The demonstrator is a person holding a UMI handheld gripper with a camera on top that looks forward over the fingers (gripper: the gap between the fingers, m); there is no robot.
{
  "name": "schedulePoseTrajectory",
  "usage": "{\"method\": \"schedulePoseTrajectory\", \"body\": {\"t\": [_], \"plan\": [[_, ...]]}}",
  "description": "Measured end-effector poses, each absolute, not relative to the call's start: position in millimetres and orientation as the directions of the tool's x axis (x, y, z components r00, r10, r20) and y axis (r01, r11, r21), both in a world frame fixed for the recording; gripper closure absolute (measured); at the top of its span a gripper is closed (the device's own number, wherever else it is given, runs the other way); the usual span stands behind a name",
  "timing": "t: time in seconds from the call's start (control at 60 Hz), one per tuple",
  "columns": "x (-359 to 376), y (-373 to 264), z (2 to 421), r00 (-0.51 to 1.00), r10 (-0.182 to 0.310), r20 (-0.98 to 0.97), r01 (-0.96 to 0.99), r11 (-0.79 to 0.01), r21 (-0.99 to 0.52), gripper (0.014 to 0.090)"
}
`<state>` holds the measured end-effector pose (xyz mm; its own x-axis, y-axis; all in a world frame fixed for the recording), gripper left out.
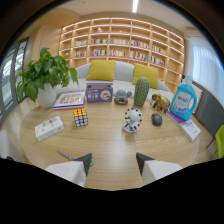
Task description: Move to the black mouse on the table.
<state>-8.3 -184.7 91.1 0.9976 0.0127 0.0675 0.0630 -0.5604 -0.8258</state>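
My gripper is hovering with fingers wide apart, gripping nothing, over the wooden table. The black mouse is lying well beyond them, right of the zebra figurine. Beyond the mouse a blue detergent bottle is standing, its label unreadable.

table: wood | on it: black mouse, cube, plant pot, detergent bottle, white box

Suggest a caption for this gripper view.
Open gripper facing a cluttered table, the black mouse lying well beyond its jaws.
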Motion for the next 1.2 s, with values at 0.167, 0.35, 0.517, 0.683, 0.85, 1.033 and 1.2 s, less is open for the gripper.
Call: {"method": "schedulePoseTrajectory", "body": {"t": [0.167,0.35,0.517,0.683,0.85,1.033,1.2], "plan": [[-1,-197,103,0.997,0.014,0.074,0.07,-0.545,-0.836,0.0201],[29,-223,113,0.996,-0.002,0.092,0.076,-0.547,-0.834,0.0202],[80,-224,110,0.992,-0.049,0.118,0.07,-0.565,-0.822,0.0202],[135,-195,100,0.986,-0.078,0.148,0.076,-0.582,-0.809,0.02],[177,-136,89,0.983,-0.072,0.171,0.097,-0.585,-0.805,0.02],[201,-70,68,0.985,-0.049,0.168,0.107,-0.59,-0.801,0.0201],[206,-34,51,0.991,-0.047,0.127,0.075,-0.589,-0.805,0.0203]]}}
